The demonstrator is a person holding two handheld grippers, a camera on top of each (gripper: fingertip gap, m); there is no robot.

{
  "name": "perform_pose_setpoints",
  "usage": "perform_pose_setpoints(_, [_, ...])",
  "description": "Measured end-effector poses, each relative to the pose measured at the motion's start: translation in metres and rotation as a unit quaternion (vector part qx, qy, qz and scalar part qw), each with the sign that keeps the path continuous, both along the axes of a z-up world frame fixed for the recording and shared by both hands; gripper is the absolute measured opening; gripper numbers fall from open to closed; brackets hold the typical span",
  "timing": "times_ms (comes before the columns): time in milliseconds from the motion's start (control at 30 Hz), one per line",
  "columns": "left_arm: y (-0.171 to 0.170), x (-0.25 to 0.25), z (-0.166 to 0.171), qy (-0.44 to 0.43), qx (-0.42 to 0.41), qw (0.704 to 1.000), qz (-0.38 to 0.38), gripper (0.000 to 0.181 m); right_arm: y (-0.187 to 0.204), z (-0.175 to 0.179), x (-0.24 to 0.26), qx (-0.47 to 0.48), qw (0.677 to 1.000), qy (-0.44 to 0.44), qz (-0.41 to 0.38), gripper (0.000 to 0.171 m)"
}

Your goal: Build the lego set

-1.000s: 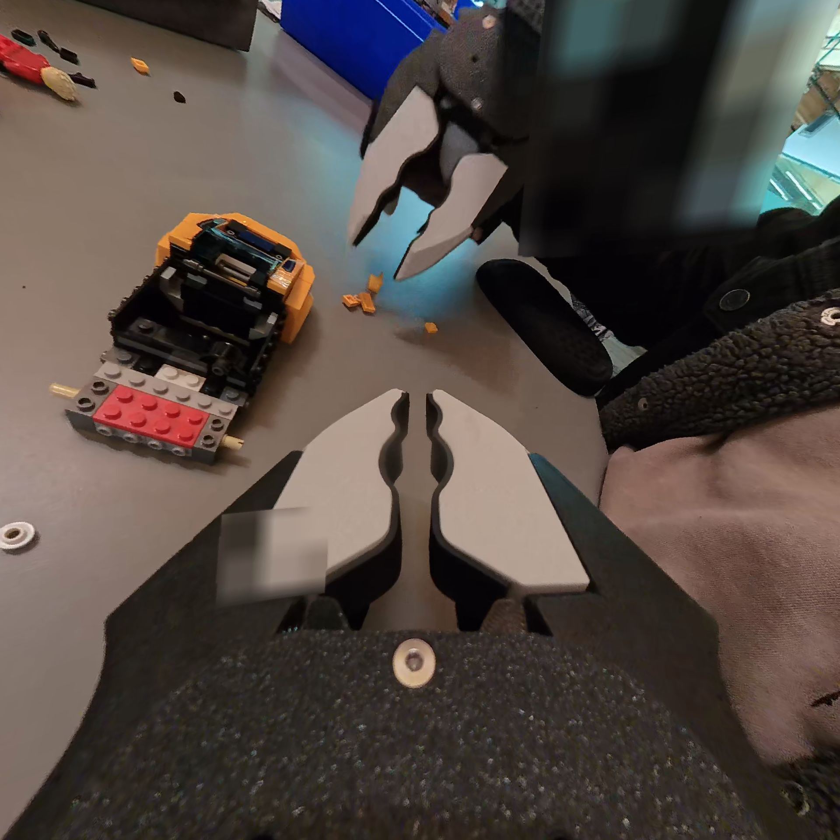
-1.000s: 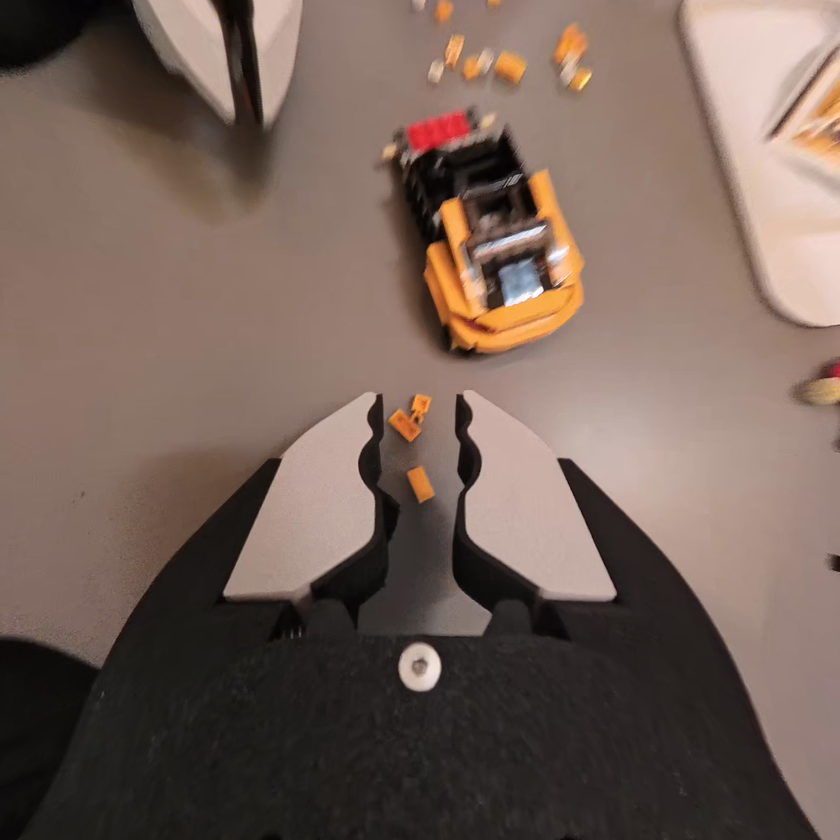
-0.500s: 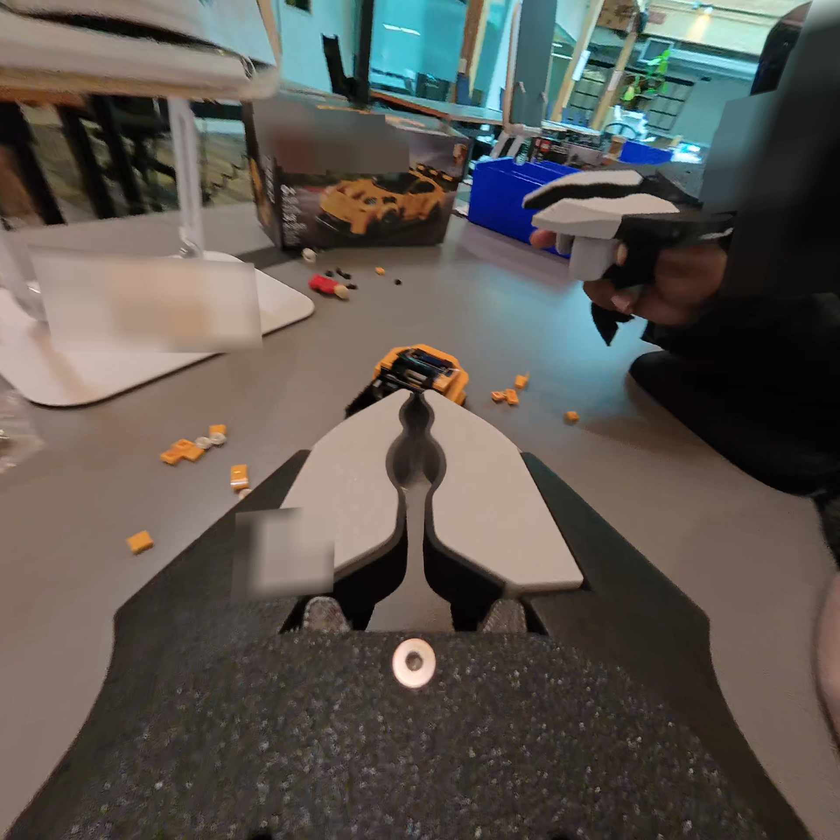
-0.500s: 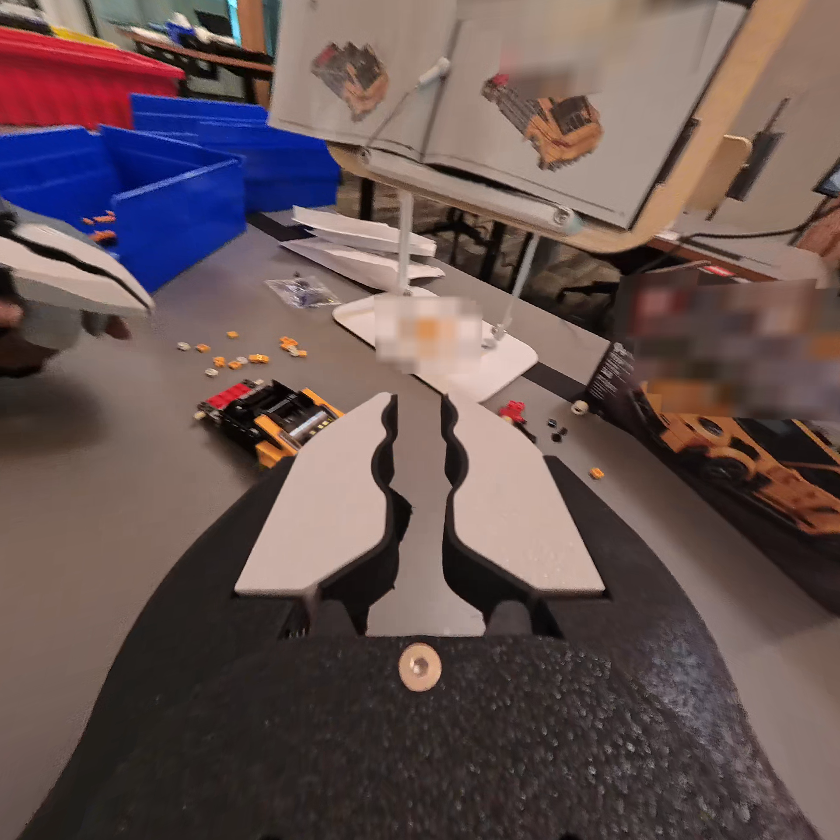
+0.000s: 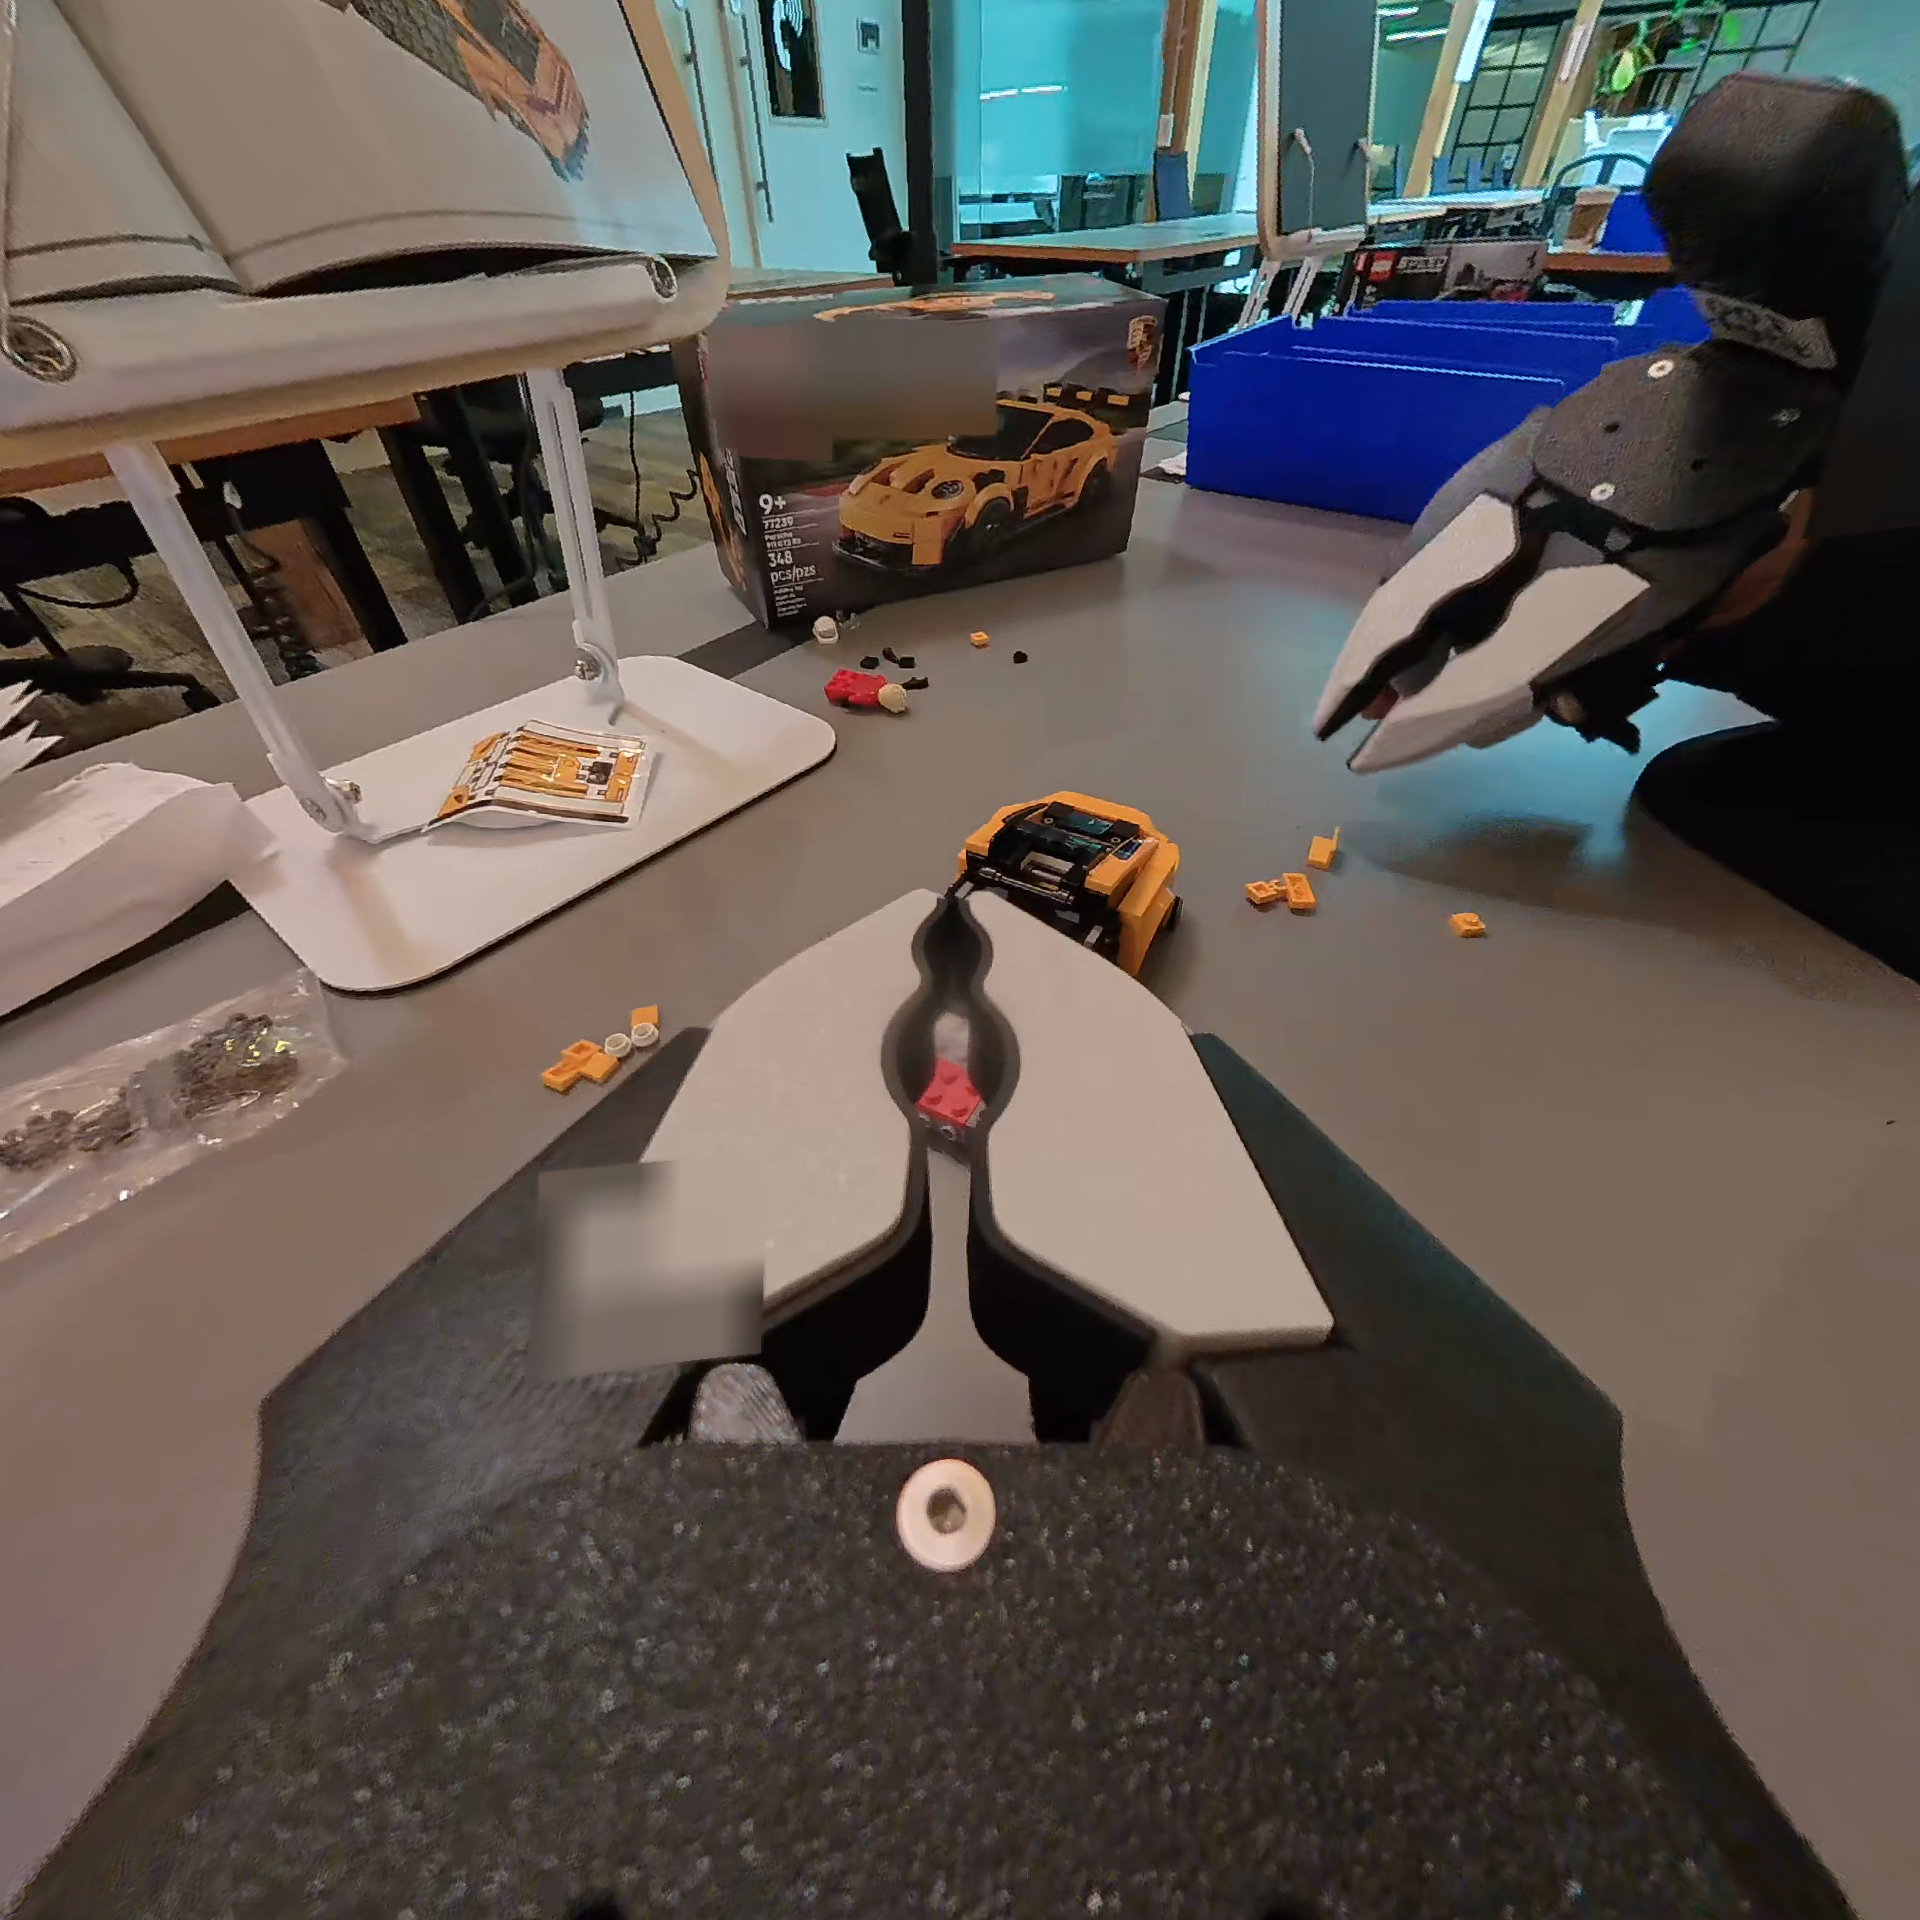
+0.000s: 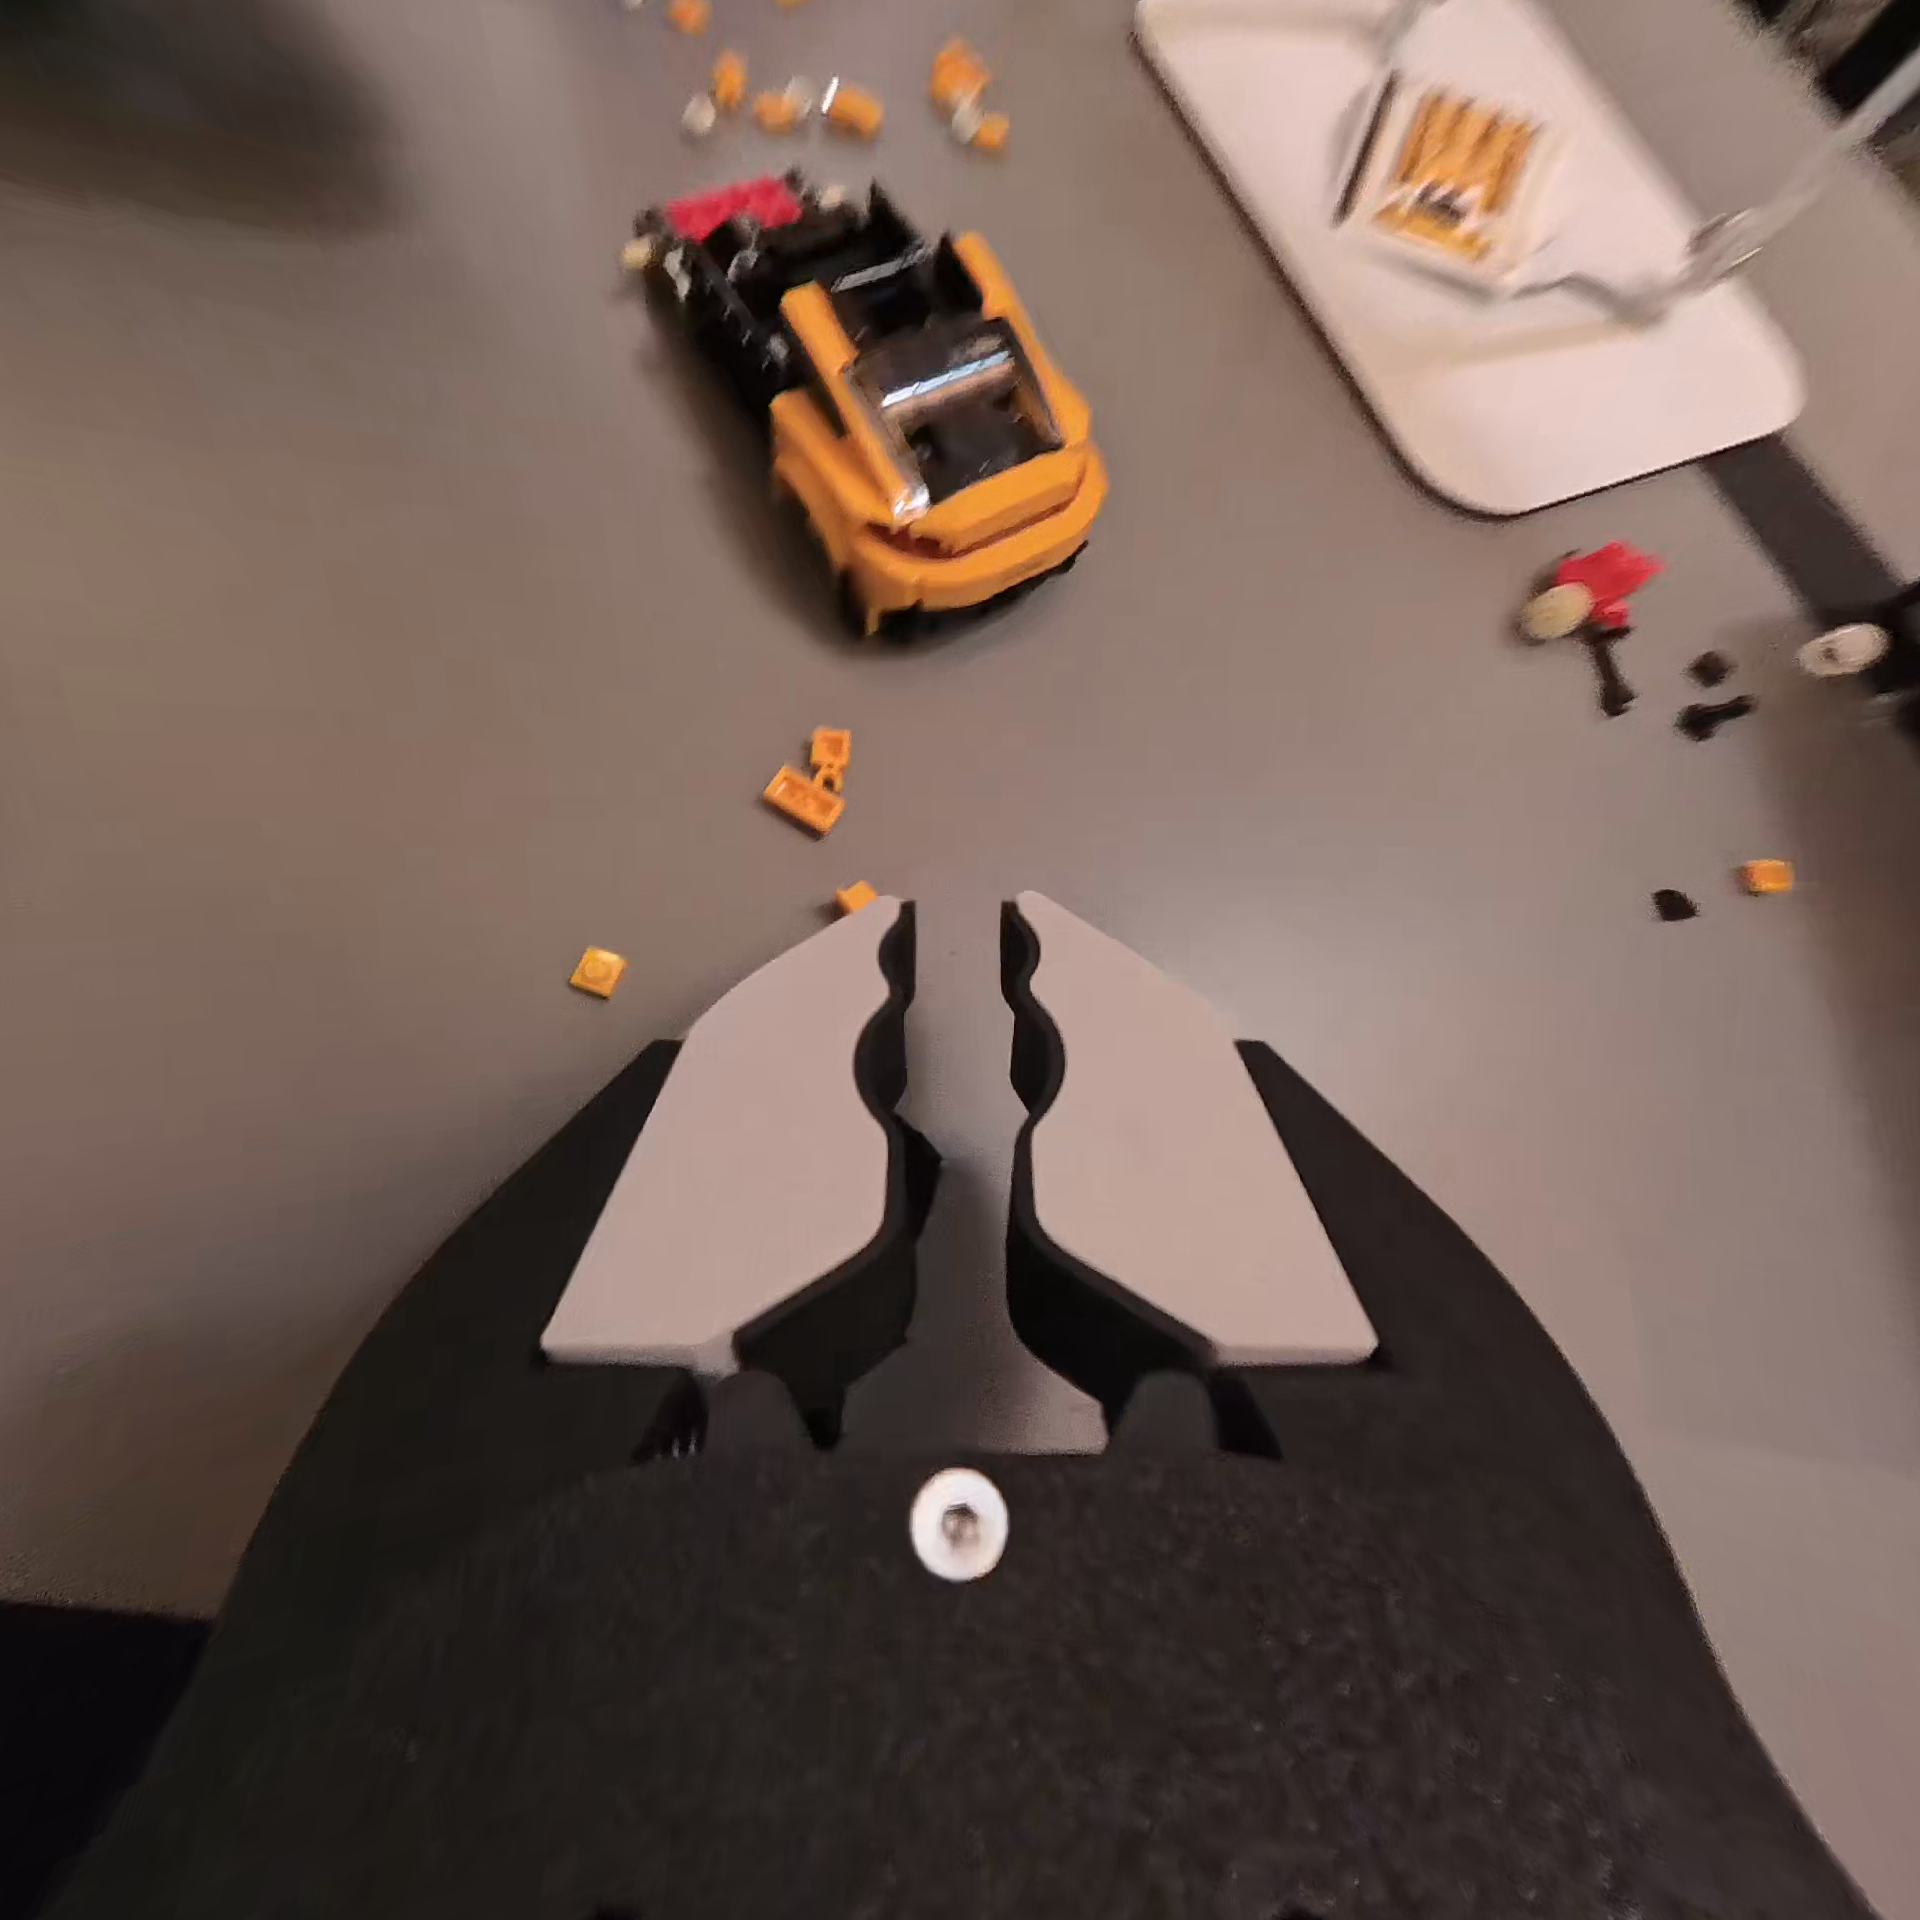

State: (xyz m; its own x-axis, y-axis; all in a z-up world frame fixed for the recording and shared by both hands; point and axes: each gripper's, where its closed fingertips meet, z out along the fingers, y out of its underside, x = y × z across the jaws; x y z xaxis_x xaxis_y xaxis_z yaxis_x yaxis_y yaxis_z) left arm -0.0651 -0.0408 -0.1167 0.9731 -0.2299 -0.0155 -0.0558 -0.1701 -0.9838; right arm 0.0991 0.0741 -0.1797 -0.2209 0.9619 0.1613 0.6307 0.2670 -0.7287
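Note:
The part-built orange and black lego car point(image 5: 1081, 862) stands mid-table, its red plate point(image 5: 948, 1091) showing through the gap between my left fingers. My left gripper point(image 5: 956, 909) is shut and empty, in front of the car's red end. The right wrist view shows the car point(image 6: 883, 416) from above, with no gripper on it. My right gripper point(image 6: 956, 914) is open and empty, low over the table beside loose orange pieces point(image 6: 805, 795). In the left wrist view it point(image 5: 1340, 743) hangs to the right of the car, jaws slightly apart.
A white book stand base point(image 5: 520, 883) with a sticker sheet point(image 5: 551, 779) is at the left. The set's box point(image 5: 935, 457) and blue bins point(image 5: 1403, 416) stand behind. A bag of black parts point(image 5: 156, 1091), a red minifigure point(image 5: 862, 688) and orange bits point(image 5: 592, 1055) lie around. There is about 20 cm between the tips of the two grippers.
The right wrist view has tipped from looking across the table to looking down at the car and orange pieces. My left gripper stays shut and has moved closer to the car.

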Motion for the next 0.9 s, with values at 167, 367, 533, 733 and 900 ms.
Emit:
perform_pose_setpoints(167, [0.000, 0.000, -0.001, -0.001, -0.002, 1.000, -0.002, 0.000, -0.009, -0.020, 0.010, -0.034, 0.992, -0.118, -0.019, 0.016])
perform_pose_setpoints(367, [-0.001, 0.003, 0.000, -0.008, -0.004, 1.000, -0.012, 0.000, -0.038, -0.021, 0.003, -0.057, 0.991, -0.120, -0.015, 0.016])
perform_pose_setpoints(533, [-0.002, 0.007, 0.002, -0.008, -0.003, 1.000, -0.021, 0.000, -0.043, -0.021, -0.016, -0.010, 0.994, -0.105, -0.020, 0.016])
perform_pose_setpoints(733, [-0.003, 0.010, 0.003, -0.006, -0.003, 1.000, -0.028, 0.000, -0.038, -0.029, -0.025, 0.023, 0.991, -0.133, 0.011, 0.020])
perform_pose_setpoints(900, [-0.005, 0.020, -0.001, 0.010, -0.010, 0.999, -0.052, 0.000, -0.039, -0.033, -0.023, -0.005, 0.987, -0.160, 0.024, 0.005])
